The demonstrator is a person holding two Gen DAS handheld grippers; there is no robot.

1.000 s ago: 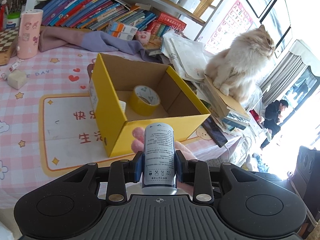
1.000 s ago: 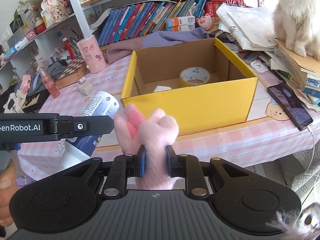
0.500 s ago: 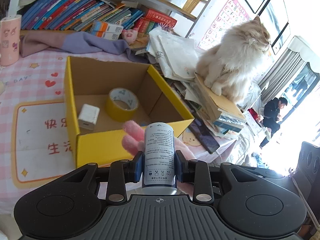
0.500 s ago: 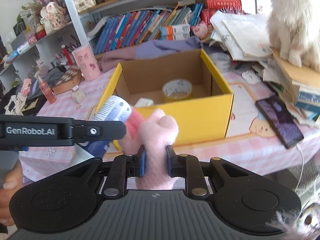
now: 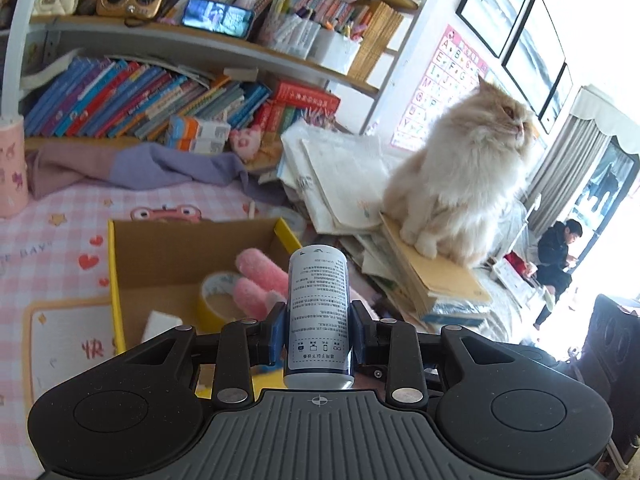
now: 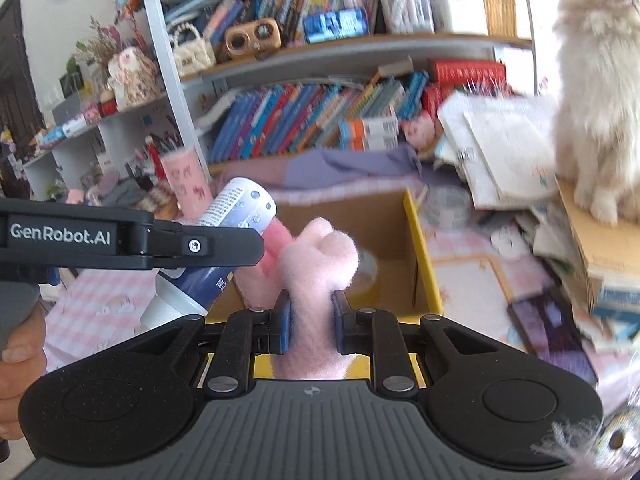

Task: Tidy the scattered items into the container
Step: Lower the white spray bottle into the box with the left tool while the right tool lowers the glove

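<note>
Left wrist view: the left gripper (image 5: 319, 326) is clamped on a blue-and-white can (image 5: 319, 316), long axis running straight out along the fingers, top end pointing ahead. Right past it and lower sits the yellow cardboard box (image 5: 114, 280) on the pink checkered surface (image 5: 60, 216), open side up. Inside I can see a roll of yellow tape (image 5: 214, 292) and a small white block (image 5: 160, 326). Pink fuzzy bits of the plush toy (image 5: 256, 280) poke in just left of the can, over the box opening. There's a fluffy cat (image 5: 460, 184) parked on a pile of papers off to the right, well clear of the box.

Right wrist view: the right gripper (image 6: 308, 326) is squeezed tight on the pink plush toy (image 6: 320, 256), which stands up between the pads. The box (image 6: 420, 264) lies directly ahead and below, and the can (image 6: 236, 216) comes in from the left, tilted, touching or nearly touching the plush.

My read: both hands look about equally close to the opening, so either could drop first; the can seems a touch nearer the near-left corner.
</note>
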